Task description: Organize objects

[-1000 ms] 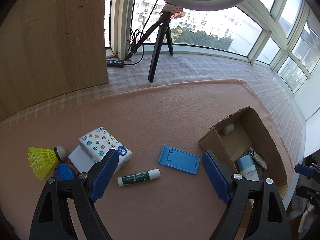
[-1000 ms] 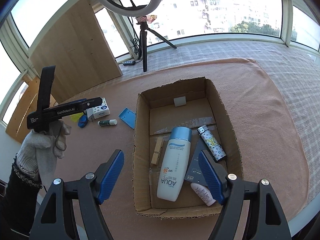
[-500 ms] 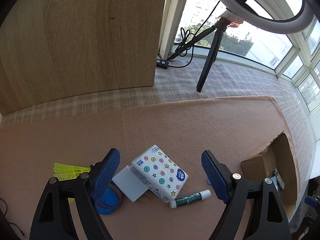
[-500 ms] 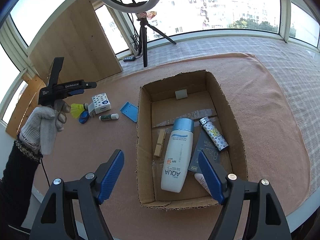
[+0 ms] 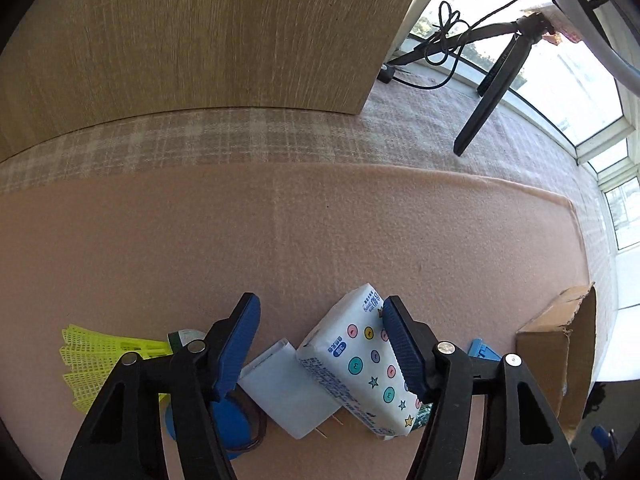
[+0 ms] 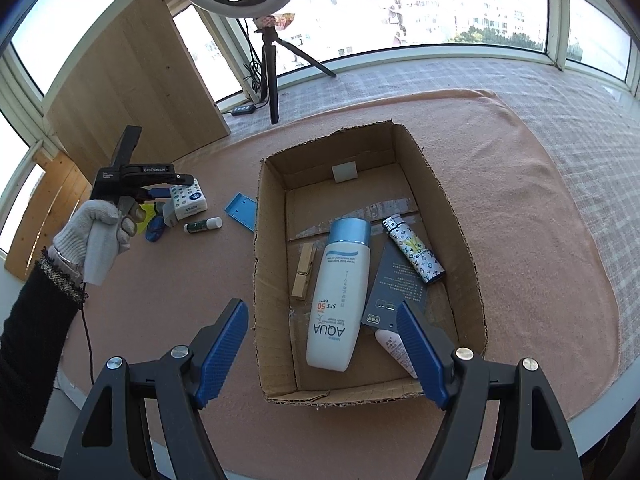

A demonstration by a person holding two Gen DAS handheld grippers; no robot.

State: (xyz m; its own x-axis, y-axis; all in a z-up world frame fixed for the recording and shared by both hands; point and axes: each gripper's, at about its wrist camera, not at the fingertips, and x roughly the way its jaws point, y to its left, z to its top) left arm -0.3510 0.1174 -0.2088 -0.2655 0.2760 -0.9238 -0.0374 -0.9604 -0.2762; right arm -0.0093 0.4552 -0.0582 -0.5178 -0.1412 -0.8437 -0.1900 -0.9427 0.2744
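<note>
- Left gripper [image 5: 320, 340]: pointed steeply down over the pink mat [image 5: 320, 232]; its jaws have just been closing, and the tissue pack [image 5: 360, 364] and a white card [image 5: 286, 388] lie between them. The right-hand blue pad sits at the pack's edge; whether it presses cannot be told, and the other pad is clear of it, so nothing is grasped.
- Tissue pack: on the mat, left of the cardboard box [image 6: 460, 240], just beside a yellow shuttlecock [image 5: 96, 364], a blue disc [image 5: 236, 428] and a glue stick [image 6: 203, 225].
- Blue stand [image 6: 241, 211]: flat on the mat, just beside the box's left wall.
- Right gripper [image 6: 322, 354]: released, jaws apart and empty, above the box's near end.
- Box contents: a sunscreen bottle [image 6: 340, 296], a clothespin [image 6: 303, 266], a lighter [image 6: 412, 250], a dark card [image 6: 396, 288] and a small white block [image 6: 344, 172].
- Gloved hand [image 6: 94, 232]: holds the left gripper's handle.
</note>
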